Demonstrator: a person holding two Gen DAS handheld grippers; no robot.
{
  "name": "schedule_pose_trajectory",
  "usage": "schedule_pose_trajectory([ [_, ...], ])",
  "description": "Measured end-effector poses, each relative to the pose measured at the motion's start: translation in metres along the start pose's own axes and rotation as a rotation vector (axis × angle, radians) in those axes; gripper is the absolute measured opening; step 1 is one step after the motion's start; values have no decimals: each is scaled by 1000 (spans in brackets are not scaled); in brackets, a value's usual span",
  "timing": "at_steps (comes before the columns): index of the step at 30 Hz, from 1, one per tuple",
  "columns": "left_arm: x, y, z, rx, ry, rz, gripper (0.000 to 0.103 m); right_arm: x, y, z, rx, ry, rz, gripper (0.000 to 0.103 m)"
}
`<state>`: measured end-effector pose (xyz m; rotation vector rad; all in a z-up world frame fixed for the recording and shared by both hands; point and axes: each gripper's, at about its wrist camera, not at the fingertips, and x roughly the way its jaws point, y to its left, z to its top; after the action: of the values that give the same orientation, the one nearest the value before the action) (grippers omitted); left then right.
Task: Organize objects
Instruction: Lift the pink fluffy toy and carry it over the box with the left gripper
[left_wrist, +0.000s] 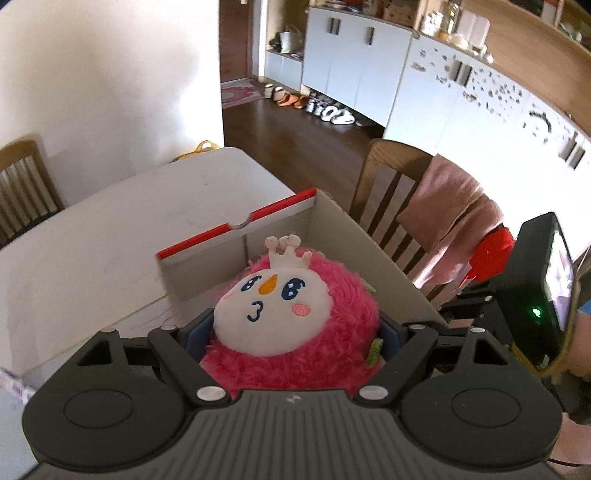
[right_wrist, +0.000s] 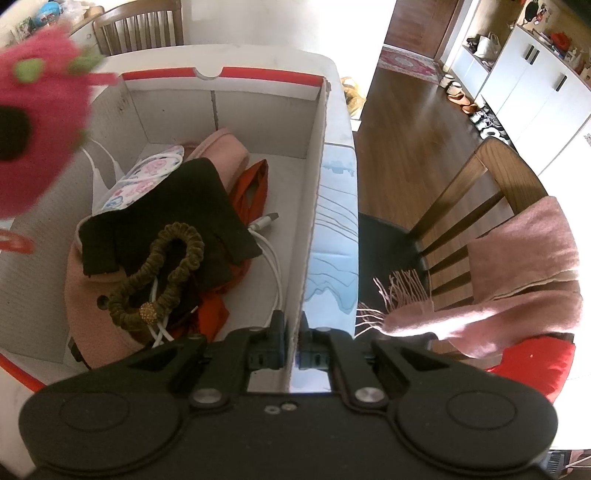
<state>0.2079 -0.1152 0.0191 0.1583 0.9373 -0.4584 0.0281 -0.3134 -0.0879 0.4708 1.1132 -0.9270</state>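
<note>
Left gripper (left_wrist: 291, 332) grips a pink plush (left_wrist: 295, 317) between its widely spread blue pads, which press into the fur on both sides; the toy's white face and small crown point up and away. It hangs over the near end of an open box (left_wrist: 354, 236) with a red-trimmed far rim. Right gripper (right_wrist: 291, 343) points steeply down, its pads pinched together on the box's right wall (right_wrist: 314, 206). From that view the plush shows blurred at the upper left, above the box's left edge. Inside lie a dark glove (right_wrist: 177, 206), an olive scrunchie (right_wrist: 162, 273), a white cable (right_wrist: 269, 254), red cloth (right_wrist: 251, 188) and a pink item (right_wrist: 92, 306), filling the middle and near part; the far end of the floor is bare. Beneath the box is a white table (left_wrist: 110, 229) with much free surface to the left. Just right of it stands a wooden chair (right_wrist: 480, 192) draped with a pink scarf (right_wrist: 524, 266). Beyond are wood floor (left_wrist: 295, 129), white cabinets (left_wrist: 351, 70) and shoes.
</note>
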Motion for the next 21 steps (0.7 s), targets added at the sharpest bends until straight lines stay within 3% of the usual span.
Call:
schedule_pose_trajectory([
  [8,46,-16,10,79,45,44,86,-2,-3,-2,12,-6,11,4],
  [21,97,-3,18,49,123,83,87,-5,-4,-4,20,-10,22,4],
])
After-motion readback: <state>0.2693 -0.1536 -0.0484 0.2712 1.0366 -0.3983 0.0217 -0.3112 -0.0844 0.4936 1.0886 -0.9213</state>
